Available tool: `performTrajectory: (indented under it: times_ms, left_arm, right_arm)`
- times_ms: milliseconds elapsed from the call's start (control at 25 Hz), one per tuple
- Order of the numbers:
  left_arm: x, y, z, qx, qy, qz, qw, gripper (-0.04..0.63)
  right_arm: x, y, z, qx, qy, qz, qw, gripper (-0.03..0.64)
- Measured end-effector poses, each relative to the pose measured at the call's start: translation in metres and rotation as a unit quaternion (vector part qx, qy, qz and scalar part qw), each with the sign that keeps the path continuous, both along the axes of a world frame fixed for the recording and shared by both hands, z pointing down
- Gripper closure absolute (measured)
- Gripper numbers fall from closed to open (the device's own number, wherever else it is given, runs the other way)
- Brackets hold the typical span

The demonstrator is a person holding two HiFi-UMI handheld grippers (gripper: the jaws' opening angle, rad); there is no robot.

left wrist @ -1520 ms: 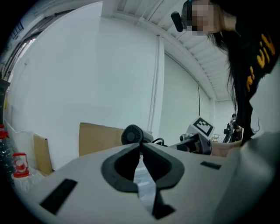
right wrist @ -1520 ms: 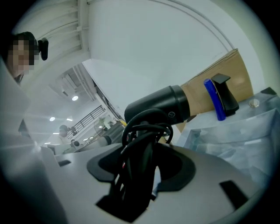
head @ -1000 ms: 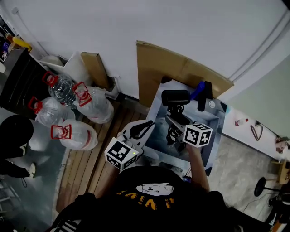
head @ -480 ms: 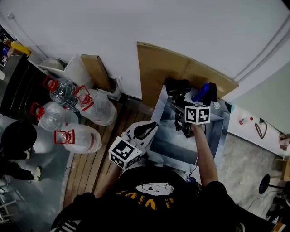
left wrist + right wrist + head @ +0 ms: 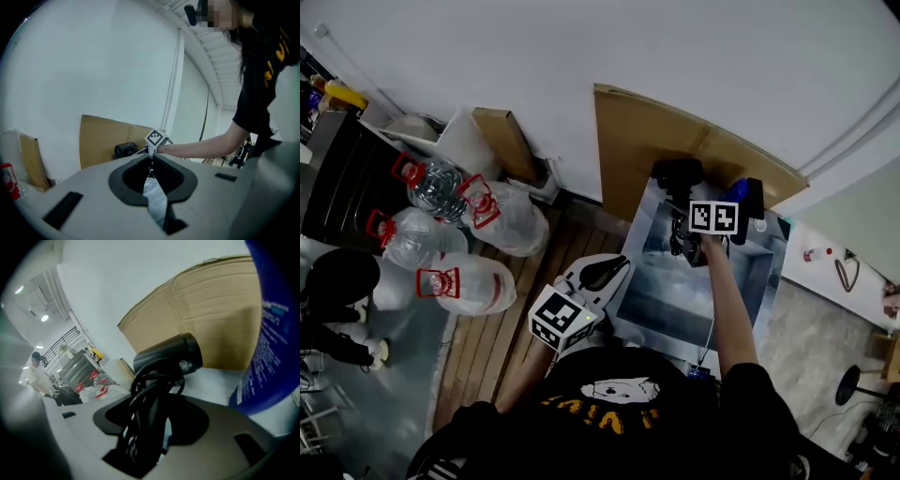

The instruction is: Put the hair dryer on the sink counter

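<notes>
The hair dryer (image 5: 171,357) is black and stub-barrelled, with its cord looped round the handle. The right tongs (image 5: 145,437) clamp that handle, and the barrel sits over the pale desk (image 5: 219,380) ahead of them. A blue bottle (image 5: 274,333) crowds their right side, and a cardboard sheet (image 5: 211,310) leans beyond. The left tongs (image 5: 152,159) are pinched together, empty.

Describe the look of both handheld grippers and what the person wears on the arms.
Both the left gripper and right gripper have light grey bodies with black padding lining the jaws. Each carries a white cube with black square markers. The person's black T-shirt has short sleeves and yellow print.
</notes>
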State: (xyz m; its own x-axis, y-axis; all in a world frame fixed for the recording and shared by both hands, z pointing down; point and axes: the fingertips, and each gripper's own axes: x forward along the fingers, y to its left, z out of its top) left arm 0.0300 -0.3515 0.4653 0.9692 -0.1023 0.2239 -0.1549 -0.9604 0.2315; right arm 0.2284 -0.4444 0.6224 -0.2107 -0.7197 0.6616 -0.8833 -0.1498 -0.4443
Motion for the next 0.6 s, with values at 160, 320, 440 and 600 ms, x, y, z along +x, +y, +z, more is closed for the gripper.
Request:
performTrajectory:
  times_ms: [160, 320, 440, 600]
  left_arm:
    - [-0.001, -0.008, 0.003, -0.005, -0.001, -0.005, 1.0, 0.566]
    - [0.003, -0.014, 0.001, -0.003, 0.001, -0.008, 1.0, 0.566]
    - [0.005, -0.019, 0.003, -0.004, 0.002, -0.016, 0.9999, 0.566]
    - [0.007, -0.022, 0.003, -0.006, 0.005, -0.022, 0.9997, 0.566]
  right_arm:
    - [0.01, -0.01, 0.013, -0.006, -0.015, 0.032, 0.999, 0.397]
    - [0.021, -0.013, 0.024, -0.001, -0.033, 0.068, 0.997, 0.396]
    - [0.021, -0.017, 0.025, 0.009, -0.032, 0.078, 0.996, 0.393]
    - [0.022, -0.023, 0.026, 0.019, -0.021, 0.092, 0.995, 0.391]
